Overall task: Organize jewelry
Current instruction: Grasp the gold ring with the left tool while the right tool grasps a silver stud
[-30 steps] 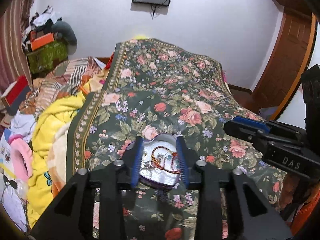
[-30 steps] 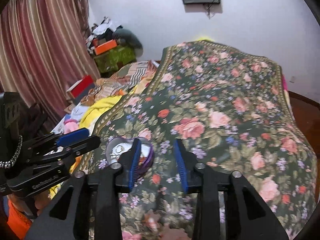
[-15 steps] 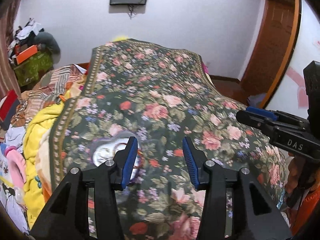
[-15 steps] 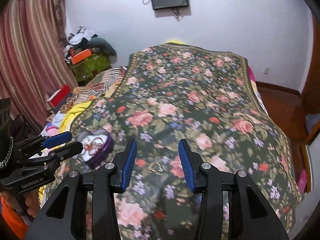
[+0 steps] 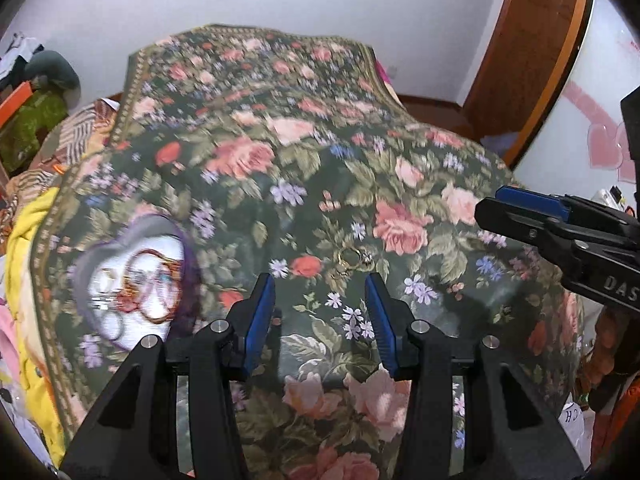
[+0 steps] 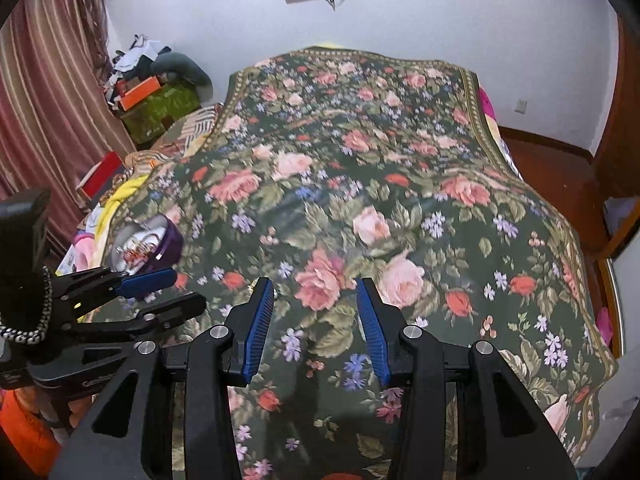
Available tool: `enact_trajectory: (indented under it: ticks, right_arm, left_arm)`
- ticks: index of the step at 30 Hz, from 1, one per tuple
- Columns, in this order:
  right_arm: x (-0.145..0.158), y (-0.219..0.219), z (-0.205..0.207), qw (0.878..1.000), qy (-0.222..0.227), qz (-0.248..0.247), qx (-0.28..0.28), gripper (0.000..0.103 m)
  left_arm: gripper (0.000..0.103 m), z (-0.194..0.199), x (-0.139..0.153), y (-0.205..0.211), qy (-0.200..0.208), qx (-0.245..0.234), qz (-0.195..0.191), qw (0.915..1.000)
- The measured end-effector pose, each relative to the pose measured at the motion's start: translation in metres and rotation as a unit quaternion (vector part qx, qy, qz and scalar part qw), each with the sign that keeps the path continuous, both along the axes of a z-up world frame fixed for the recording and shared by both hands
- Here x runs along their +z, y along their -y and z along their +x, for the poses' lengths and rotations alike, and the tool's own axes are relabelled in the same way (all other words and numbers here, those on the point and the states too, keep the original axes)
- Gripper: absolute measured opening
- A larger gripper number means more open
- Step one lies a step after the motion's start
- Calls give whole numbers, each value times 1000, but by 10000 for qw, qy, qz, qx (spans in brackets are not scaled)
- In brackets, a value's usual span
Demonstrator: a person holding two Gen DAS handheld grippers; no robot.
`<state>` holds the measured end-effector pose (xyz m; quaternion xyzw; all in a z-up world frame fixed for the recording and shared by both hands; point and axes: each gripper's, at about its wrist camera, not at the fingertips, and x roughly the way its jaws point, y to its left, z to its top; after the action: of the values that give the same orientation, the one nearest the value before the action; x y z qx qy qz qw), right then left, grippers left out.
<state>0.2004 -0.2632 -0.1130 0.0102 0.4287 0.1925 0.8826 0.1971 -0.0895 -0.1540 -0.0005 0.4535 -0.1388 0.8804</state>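
Now left gripper point(image 5: 320, 312) tilted down over gold rings point(image 5: 352, 259), spread and empty, right gripper point(image 6: 315, 316) likewise spread, empty.

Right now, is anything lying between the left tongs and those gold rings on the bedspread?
No. In the left wrist view only bare floral bedspread separates the open left tongs from the gold rings.
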Motion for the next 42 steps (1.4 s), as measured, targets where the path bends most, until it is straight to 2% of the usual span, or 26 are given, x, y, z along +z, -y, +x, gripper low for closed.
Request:
enact_trajectory:
  ticks: [2,9,13,15,17,19,24,40,42]
  right_arm:
    - [-5,3,2,10000,-73,8,-11,39]
    - [-14,2,9,9998,-200,34,28,39]
    - [-18,0,12,9997,-242,18,62,39]
    - [-20,0,14,9996,-260,18,71,39]
    - [-21,-1,14,9996,-281,21,79,39]
    - [-23,-2,15,9995,-316,14,94,39]
    - [-26,-8,16,9991,-384,-47,168,39]
    - [-42,-57,24,9951,-578,-380,704,39]
    - [-45,-62,26,9942,-607,-441,766,35]
  left_arm:
    - [45,6,-9,4,-94,-24,19,10000]
    - [28,27,-31,15,-301,-119,38,9995]
    - [27,34,-38,20,-346,-186,49,9992]
    - [20,36,-41,23,-378,-223,61,9990]
    - [19,38,-42,25,-341,-254,92,9991]
    - [11,39,-43,27,-329,-297,81,9990]
    - [5,38,-42,29,-226,-359,41,9991]
    - [5,16,-4,-11,329,109,-147,9993]
    - [5,14,0,-17,379,168,-180,9990]
